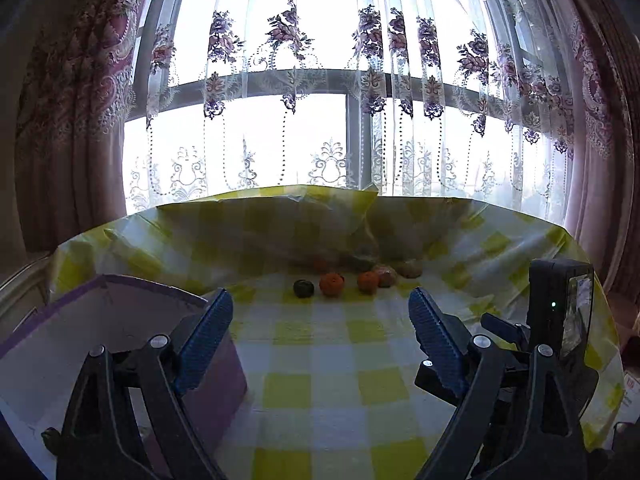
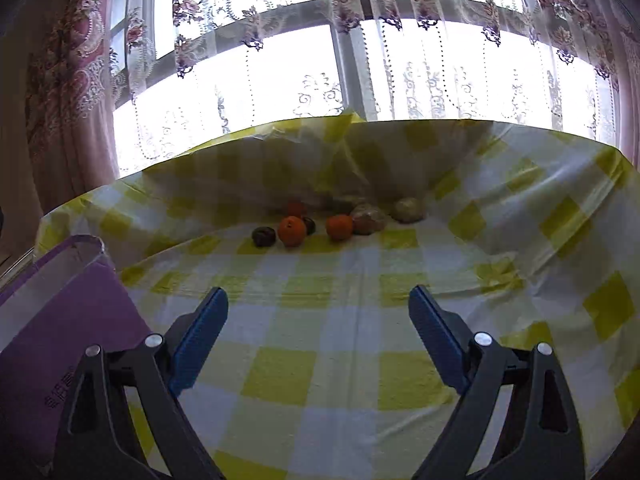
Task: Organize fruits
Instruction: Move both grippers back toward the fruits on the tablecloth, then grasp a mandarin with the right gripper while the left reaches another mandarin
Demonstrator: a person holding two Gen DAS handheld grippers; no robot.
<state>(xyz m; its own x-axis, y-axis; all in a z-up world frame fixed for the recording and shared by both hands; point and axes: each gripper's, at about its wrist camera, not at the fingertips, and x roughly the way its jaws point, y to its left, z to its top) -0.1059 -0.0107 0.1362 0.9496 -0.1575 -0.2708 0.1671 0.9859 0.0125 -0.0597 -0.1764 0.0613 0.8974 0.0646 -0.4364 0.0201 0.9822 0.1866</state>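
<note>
Several fruits lie in a loose row at the far side of the yellow-checked tablecloth (image 2: 320, 360): a dark round fruit (image 2: 264, 236), an orange (image 2: 291, 231), a second orange (image 2: 339, 227) and two pale brownish fruits (image 2: 369, 219) (image 2: 407, 210). In the left wrist view they show as the dark fruit (image 1: 303, 288), oranges (image 1: 331, 283) (image 1: 367, 282) and a pale fruit (image 1: 409, 269). My left gripper (image 1: 320, 304) is open and empty, well short of the fruits. My right gripper (image 2: 318, 300) is open and empty, also short of them.
A purple cardboard box (image 1: 100, 320) with a white inside stands at the left, under my left finger; it also shows in the right wrist view (image 2: 68, 320). The right gripper's body (image 1: 560, 312) is at the right. The cloth rises in folds behind the fruits, before a curtained window.
</note>
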